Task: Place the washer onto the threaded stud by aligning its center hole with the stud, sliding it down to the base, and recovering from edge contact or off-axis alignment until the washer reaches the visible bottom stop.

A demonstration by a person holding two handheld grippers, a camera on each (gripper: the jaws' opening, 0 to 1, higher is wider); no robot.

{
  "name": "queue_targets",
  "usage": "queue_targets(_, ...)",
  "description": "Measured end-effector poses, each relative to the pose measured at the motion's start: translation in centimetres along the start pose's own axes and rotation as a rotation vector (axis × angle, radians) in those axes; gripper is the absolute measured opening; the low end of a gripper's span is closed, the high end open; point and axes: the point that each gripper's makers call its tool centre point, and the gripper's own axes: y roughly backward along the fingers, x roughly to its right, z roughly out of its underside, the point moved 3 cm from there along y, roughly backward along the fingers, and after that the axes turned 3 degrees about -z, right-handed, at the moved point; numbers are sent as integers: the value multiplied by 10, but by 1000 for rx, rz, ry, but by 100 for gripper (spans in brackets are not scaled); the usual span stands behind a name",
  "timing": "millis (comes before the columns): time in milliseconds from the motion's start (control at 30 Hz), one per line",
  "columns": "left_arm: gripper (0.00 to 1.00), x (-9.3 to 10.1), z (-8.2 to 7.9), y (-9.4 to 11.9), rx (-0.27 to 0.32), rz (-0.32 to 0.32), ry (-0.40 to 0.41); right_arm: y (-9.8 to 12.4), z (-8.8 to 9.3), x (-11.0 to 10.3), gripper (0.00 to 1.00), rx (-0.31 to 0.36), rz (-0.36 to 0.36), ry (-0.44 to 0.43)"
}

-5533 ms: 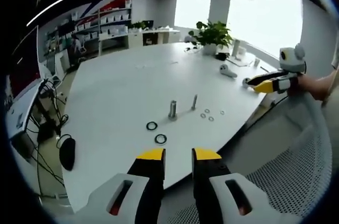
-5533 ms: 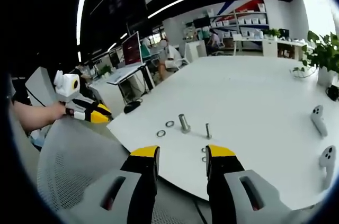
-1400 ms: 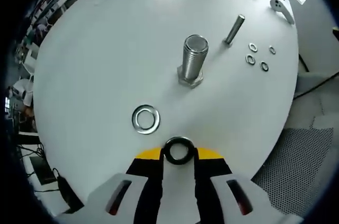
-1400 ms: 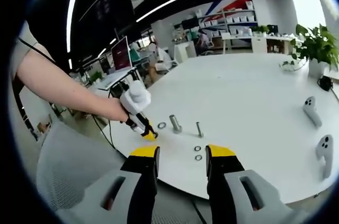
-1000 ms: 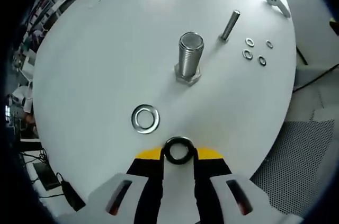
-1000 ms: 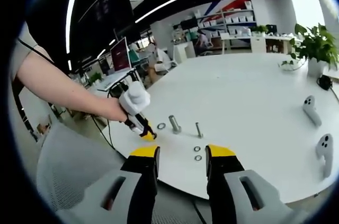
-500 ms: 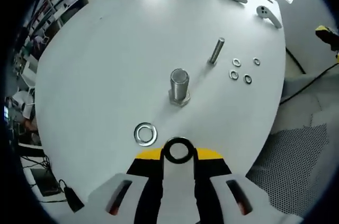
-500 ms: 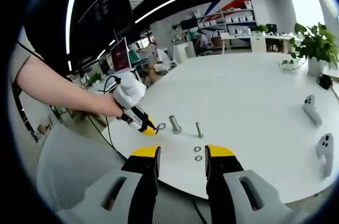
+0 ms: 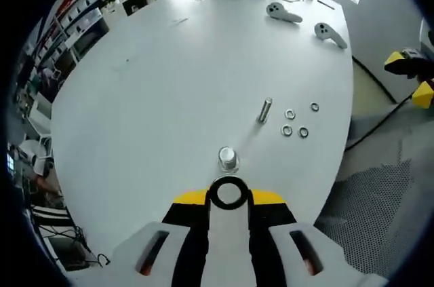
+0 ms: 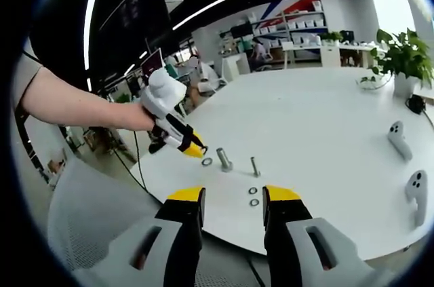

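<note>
Now held dark washer [image 9: 228, 193] pinched at left gripper [image 9: 228, 199] tips, just above large threaded stud [image 9: 227, 158]. Best centred hole over stud top, kept flat, lowered slowly. Right gripper [image 10: 228, 195] idle, jaws apart, near table [image 9: 169, 77] edge.

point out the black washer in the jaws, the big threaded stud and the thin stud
black washer [image 9: 228, 193], left gripper view, on its ring rim
big threaded stud [image 9: 228, 157], left gripper view, on its top face
thin stud [image 9: 264, 110], left gripper view, on its shaft
</note>
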Motion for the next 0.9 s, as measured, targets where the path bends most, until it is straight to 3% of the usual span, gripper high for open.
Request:
queue_targets(500,19,3,-27,-21,-54,28,-84,1,-1,0,36,12,0,-8)
queue_targets(900,19,2,-26,-29,-86,41,-98,0,-1,1,36,7,2,-4)
